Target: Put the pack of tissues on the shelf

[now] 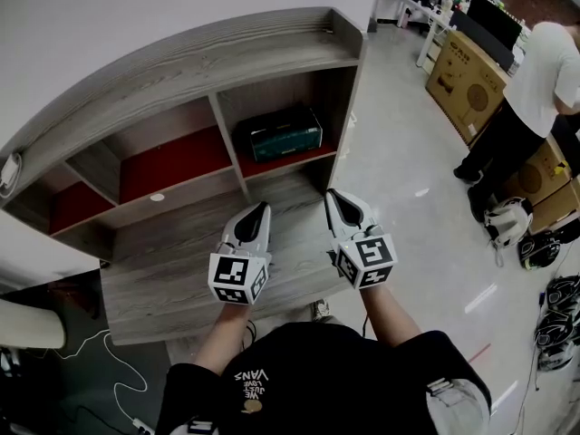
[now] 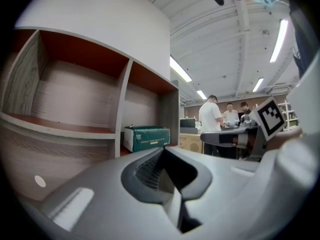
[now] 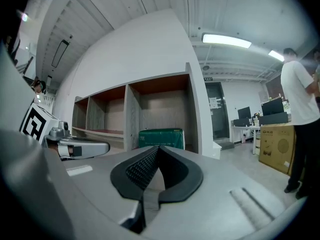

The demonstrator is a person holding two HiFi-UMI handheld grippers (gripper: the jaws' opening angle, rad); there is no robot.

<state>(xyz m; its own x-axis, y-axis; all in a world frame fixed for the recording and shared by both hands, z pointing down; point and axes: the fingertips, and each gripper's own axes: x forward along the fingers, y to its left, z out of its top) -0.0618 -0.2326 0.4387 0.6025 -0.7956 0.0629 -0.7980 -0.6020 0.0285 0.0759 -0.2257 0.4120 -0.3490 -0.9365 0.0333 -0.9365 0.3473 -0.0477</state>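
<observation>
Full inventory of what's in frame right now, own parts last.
shelf: one, grey wood grain with red inside, against the white wall
pack of tissues: one, dark green, in the shelf's rightmost compartment
desk top: one, grey wood grain, below the shelf
cardboard boxes: at least two, brown, on the floor at far right
bystander: one, white shirt, dark trousers, by the boxes
cable: white, floor at lower left
left tool: one, white, shut, empty
right tool: one, white, shut, empty
</observation>
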